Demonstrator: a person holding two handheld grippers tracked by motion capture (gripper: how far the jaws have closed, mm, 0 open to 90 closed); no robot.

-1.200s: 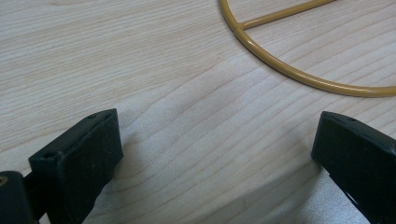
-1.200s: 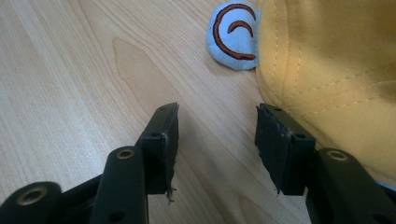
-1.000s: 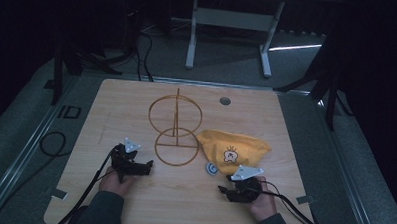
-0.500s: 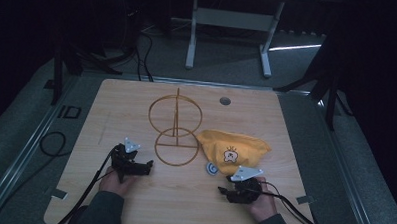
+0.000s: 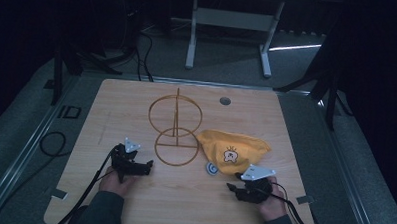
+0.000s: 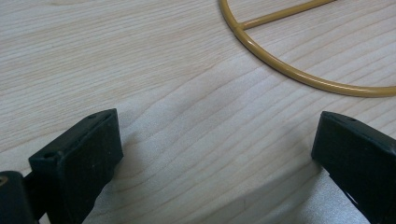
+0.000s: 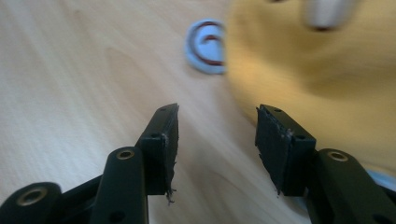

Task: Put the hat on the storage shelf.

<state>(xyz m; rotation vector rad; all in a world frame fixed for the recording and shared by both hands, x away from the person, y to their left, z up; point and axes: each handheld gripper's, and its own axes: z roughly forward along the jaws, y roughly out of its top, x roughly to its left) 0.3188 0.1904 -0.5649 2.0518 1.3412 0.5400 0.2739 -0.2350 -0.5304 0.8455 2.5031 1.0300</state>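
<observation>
A gold wire stand (image 5: 177,147) rests mid-table, its flat base ring (image 6: 299,74) bearing an upright ring (image 5: 175,112). To its right lies a yellow cloth (image 5: 235,148) with a small cartoon patch; it looks blurred in the right gripper view (image 7: 317,70). A white disc with a red ring (image 5: 212,168) (image 7: 205,45) lies at the cloth's near-left edge. My left gripper (image 5: 147,166) (image 6: 217,123) stands open just short of the base ring, over bare wood. My right gripper (image 5: 232,187) (image 7: 217,135) is open near the disc and cloth; its jaws have just been closing, with nothing between them.
The wooden table (image 5: 183,206) has a round grommet (image 5: 225,101) near its far edge. Cables (image 5: 50,142) lie on the floor at the left. A white metal frame (image 5: 230,18) stands on the floor beyond the table.
</observation>
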